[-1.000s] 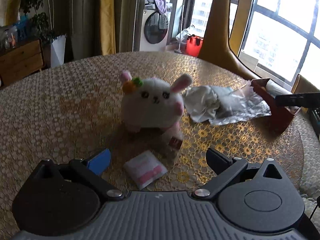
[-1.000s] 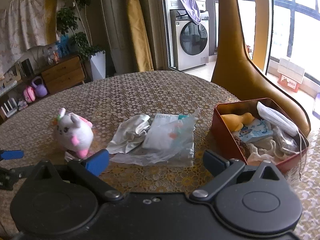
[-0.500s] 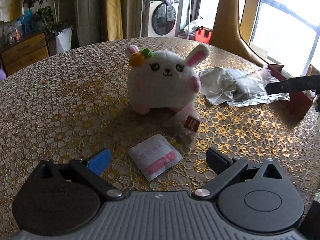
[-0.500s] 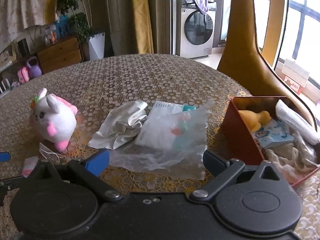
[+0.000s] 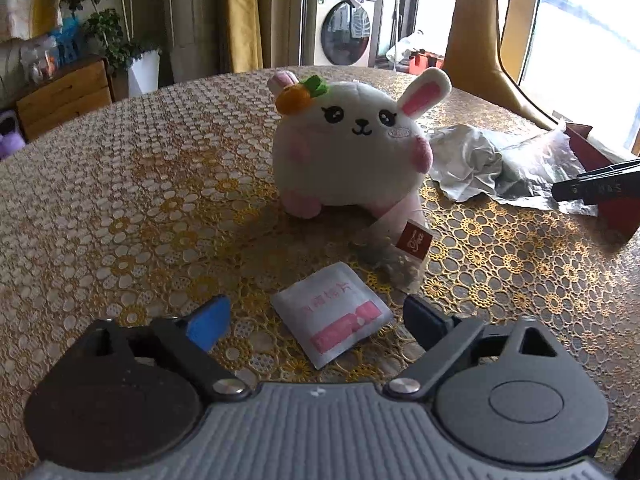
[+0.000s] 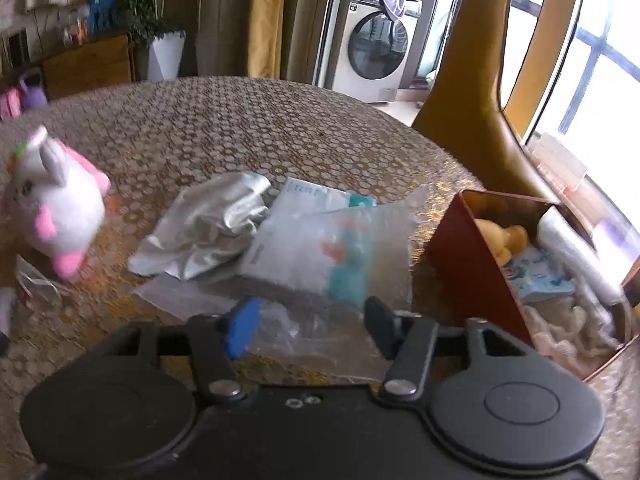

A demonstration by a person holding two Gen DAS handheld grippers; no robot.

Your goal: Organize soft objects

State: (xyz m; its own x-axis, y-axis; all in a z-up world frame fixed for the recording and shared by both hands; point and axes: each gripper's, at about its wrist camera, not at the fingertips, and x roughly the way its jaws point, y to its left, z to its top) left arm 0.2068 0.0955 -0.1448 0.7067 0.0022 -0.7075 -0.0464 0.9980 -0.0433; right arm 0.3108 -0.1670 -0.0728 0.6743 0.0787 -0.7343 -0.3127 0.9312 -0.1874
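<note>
Left gripper [image 5: 316, 318]: fingers spread, just narrowed; white-and-pink sachet [image 5: 331, 313] lies between them, not yet pinched.
Right gripper [image 6: 312, 328]: jaws half closed, just narrowing over the clear plastic bag [image 6: 320, 256]; contact cannot be told.
Risk: thin film may slip or drag the crumpled cloth [image 6: 208, 224].
Tea bag [image 5: 404, 256]: near the sachet; may be snagged.
Plush bunny [image 5: 352, 148]: beyond, upright.
Red tin [image 6: 472, 264]: right, open, partly filled.
Free room: left tabletop [image 5: 120, 184].

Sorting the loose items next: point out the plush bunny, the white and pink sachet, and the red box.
plush bunny [image 5: 352, 152], left wrist view, on the middle of its white body.
white and pink sachet [image 5: 332, 312], left wrist view, on its flat white face.
red box [image 6: 472, 264], right wrist view, on its near outer wall.
</note>
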